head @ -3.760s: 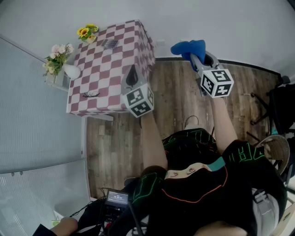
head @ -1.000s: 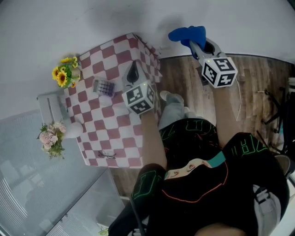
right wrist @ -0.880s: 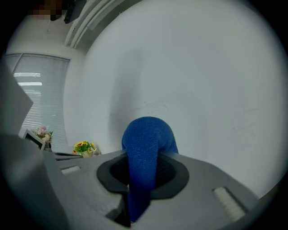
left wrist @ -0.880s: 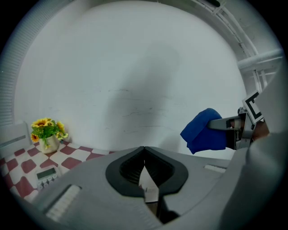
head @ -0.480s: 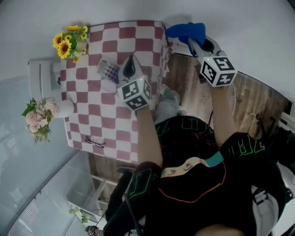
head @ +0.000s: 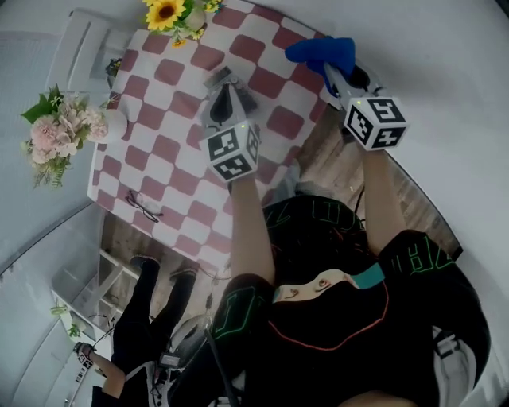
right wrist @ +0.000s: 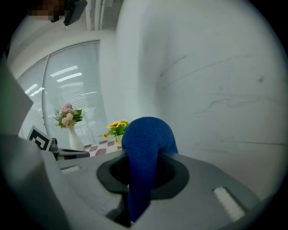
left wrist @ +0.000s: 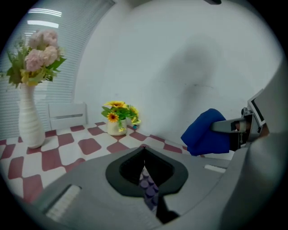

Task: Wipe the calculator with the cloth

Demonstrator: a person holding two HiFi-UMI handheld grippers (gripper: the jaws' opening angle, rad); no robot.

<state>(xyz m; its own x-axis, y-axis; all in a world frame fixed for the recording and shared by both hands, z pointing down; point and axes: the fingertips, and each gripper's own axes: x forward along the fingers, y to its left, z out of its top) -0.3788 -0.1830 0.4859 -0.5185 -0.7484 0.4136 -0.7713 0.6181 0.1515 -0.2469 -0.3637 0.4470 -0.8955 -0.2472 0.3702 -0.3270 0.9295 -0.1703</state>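
The calculator [head: 220, 78] lies on the red-and-white checked table [head: 159, 119], partly hidden under my left gripper [head: 225, 94]. This gripper hovers just over it, shut and holding nothing. In the left gripper view [left wrist: 145, 173], purple calculator keys [left wrist: 148, 191] show through the thin slit between the jaws. My right gripper [head: 332, 70] is shut on the blue cloth [head: 320, 50], held in the air over the table's far right edge. The cloth [right wrist: 145, 152] bulges out of the jaws in the right gripper view and hangs to the right in the left gripper view [left wrist: 207, 133].
A sunflower pot [head: 171, 12] stands at the table's far edge. A white vase of pink flowers [head: 62, 127] stands at the left. Glasses [head: 143, 208] lie near the front edge. A white wall is close behind, and a person [head: 151, 318] stands at lower left.
The view has swung so the table now lies under both grippers. My left gripper has come over the calculator. The right gripper still holds the blue cloth.
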